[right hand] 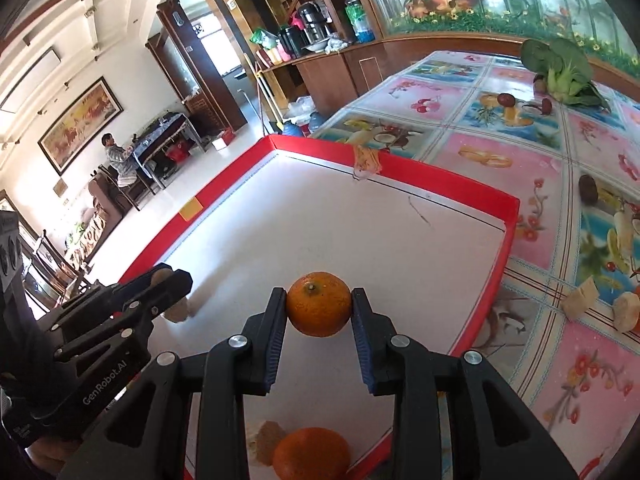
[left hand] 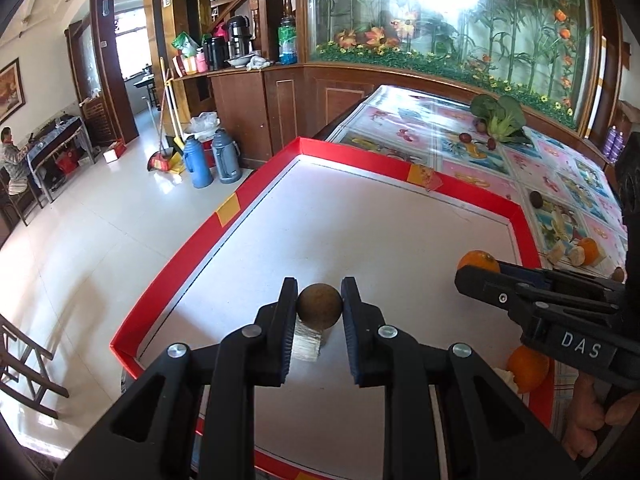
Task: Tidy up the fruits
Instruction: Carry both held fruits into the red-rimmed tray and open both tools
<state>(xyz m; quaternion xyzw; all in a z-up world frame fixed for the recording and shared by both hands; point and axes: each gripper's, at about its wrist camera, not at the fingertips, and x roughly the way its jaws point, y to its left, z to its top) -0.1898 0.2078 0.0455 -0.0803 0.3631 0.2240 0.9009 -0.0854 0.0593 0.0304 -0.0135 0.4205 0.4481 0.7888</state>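
Both grippers are loaded over the red-rimmed tray point(left hand: 400, 162): left gripper point(left hand: 319, 306) clamped on a brown round fruit point(left hand: 319, 306) low-centre, right gripper point(right hand: 319, 308) pinching an orange point(right hand: 319, 309), probably for sorting into the tray.

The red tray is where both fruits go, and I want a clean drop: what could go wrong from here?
1. The brown fruit in the left tongs is round; released above the red tray, it may roll.
2. The held orange in the right tongs hangs above another orange and could knock it.
3. Both tongs work close together and may collide.
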